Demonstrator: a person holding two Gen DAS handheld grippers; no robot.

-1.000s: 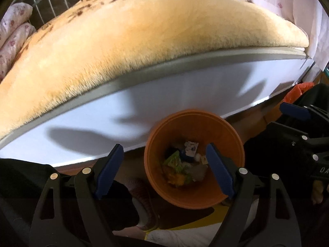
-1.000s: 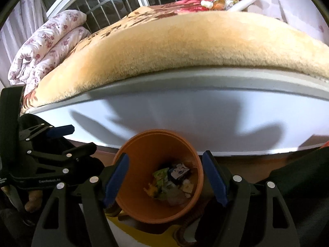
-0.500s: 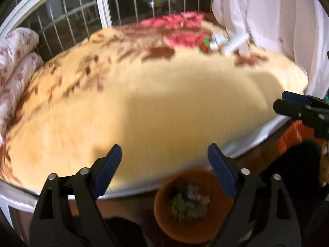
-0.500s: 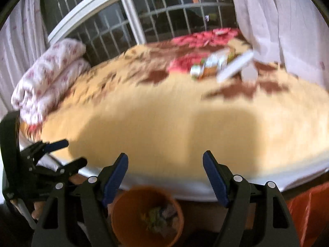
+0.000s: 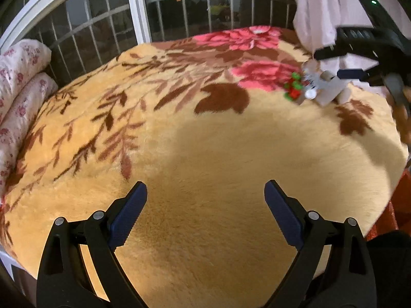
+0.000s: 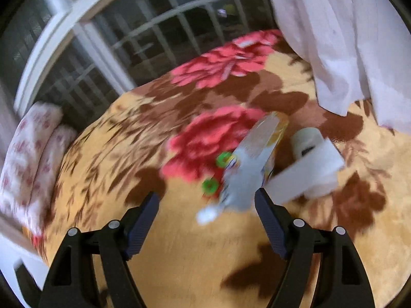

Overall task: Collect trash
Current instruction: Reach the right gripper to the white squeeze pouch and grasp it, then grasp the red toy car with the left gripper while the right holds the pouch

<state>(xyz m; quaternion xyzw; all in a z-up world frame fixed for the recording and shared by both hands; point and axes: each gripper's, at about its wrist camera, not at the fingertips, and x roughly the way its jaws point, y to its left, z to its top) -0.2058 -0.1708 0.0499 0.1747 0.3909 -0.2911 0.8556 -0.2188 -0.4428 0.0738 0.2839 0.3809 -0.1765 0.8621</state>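
Over the blanket (image 5: 205,154), left gripper (image 5: 205,197) spread, empty. Right gripper (image 6: 206,202) spread above the wrapper (image 6: 253,169), beside a paper roll (image 6: 314,164).

1. A flattened silver-grey wrapper (image 6: 253,169) with yellow print lies on the bed blanket (image 6: 179,243), blurred, its long side running away from the camera.
2. Two green rings (image 6: 217,173) lie just left of it.
3. A white paper roll (image 6: 312,164) with a loose strip lies just right of it.
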